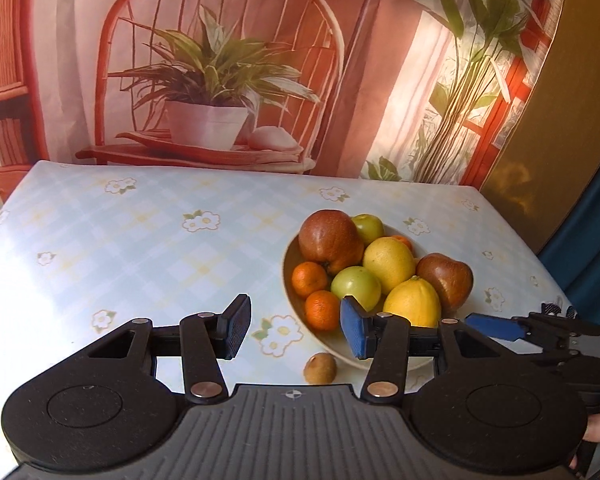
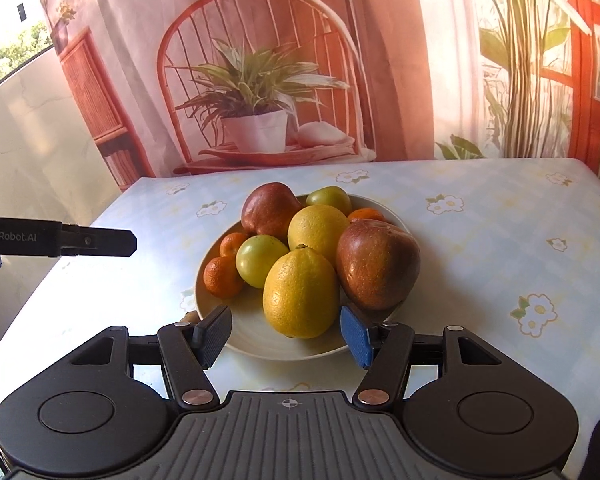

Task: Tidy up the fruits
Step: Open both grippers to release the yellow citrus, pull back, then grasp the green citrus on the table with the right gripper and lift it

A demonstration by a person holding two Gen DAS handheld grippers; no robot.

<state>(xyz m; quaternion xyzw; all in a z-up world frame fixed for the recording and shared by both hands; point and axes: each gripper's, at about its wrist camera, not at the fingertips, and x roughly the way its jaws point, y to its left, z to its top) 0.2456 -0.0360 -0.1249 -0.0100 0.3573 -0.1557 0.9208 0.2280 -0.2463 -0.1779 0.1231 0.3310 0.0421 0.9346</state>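
Cream bowl (image 2: 384,208) — yellow lemons (image 2: 300,294), red apples (image 2: 376,264), orange mandarins (image 2: 222,278); tablecloth (image 2: 480,248) pale-blue check — white flowers.

A table (image 1: 140,248) covered by a pale blue checked cloth printed with white flowers is seen in both wrist views. A cream bowl (image 1: 290,300) heaped with fruit is set directly on the cloth, just ahead of the right gripper's fingers (image 2: 214,334) and ahead and to the right of the left gripper's fingers (image 1: 236,328). One small brownish round fruit (image 1: 320,368) is found on the cloth itself, just beside the bowl's near rim, between and slightly below the left fingers. Elsewhere only cloth is shown.
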